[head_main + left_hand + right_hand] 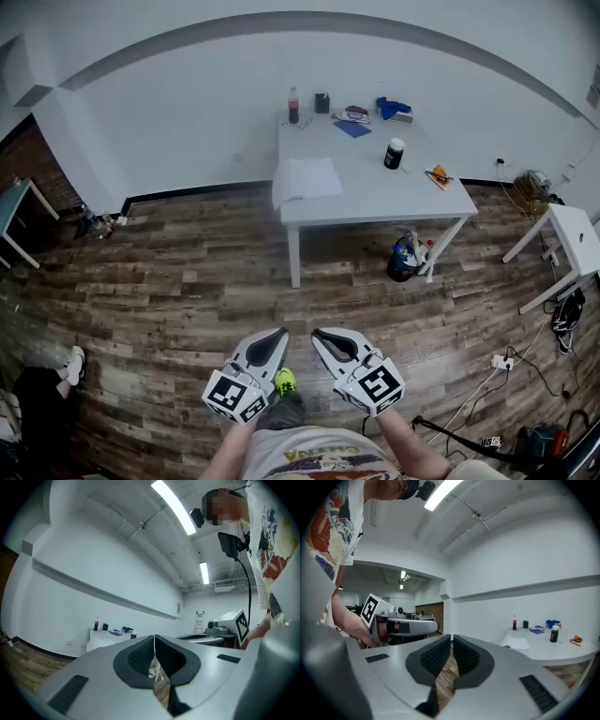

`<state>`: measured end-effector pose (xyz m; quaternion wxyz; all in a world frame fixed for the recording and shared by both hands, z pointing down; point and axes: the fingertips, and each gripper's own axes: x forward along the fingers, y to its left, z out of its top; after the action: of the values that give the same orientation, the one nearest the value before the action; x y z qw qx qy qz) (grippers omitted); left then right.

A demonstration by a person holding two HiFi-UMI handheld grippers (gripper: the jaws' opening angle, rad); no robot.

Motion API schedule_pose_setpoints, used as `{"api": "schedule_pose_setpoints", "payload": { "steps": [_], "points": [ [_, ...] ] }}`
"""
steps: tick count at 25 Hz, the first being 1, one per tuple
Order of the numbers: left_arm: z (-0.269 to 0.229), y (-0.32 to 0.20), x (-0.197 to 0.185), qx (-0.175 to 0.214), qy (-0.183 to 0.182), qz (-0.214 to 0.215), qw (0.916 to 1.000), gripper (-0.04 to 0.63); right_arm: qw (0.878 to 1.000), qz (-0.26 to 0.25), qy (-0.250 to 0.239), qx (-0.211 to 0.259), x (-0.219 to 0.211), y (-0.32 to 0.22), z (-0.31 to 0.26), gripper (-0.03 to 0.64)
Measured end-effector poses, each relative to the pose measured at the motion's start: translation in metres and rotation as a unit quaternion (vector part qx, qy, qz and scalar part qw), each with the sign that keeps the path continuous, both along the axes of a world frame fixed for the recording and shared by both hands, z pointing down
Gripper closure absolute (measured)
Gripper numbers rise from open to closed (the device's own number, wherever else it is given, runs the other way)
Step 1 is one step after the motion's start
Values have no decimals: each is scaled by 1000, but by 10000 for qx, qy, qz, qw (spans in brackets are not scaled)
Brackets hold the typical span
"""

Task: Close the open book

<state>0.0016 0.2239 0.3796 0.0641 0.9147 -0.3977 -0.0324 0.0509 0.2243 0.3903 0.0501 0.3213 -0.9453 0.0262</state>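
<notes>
**A:** So, where does the open book (306, 178) lie from your jaws?

**B:** Well ahead of both, across a wide stretch of wooden floor (187, 272). It lies flat on the near left corner of the white table (375, 195), and one edge seems to lap over the table's rim.

**A:** Which hand is nearer?

**B:** Neither, as I judge it. I hold the left gripper (280, 333) and the right gripper (317, 333) low, close to my body. They are side by side with their tips angled towards each other. The book sits almost on the line that runs out between them. In the left gripper view it lies off to the left of the jaws, and in the right gripper view off to the right.

**A:** And the jaws?

**B:** The left pair are pressed together with nothing in them. The right pair are all but together, with only a thin slit, and they are empty too.

**A:** Which way does the book's long axis run?

**B:** The spread pages look slightly wider across than deep, but I cannot make out the spine from here. I would get to the table before choosing a side.
</notes>
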Motion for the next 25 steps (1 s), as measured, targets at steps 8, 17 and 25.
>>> {"api": "schedule_pose_setpoints", "payload": {
  "steps": [8, 17, 25],
  "points": [
    [-4, -90, -8, -13, -5, 401, 9992, 581, 9998, 197, 4, 0, -23, -91, -8, 592],
    [-4, -169, -46, 28, -36, 465, 9989, 581, 9998, 181, -38, 17, -68, -177, -6, 592],
    [1, -215, -67, -102, -33, 435, 9990, 581, 9996, 239, 4, -140, -77, -224, 2, 592]
  ]
}}
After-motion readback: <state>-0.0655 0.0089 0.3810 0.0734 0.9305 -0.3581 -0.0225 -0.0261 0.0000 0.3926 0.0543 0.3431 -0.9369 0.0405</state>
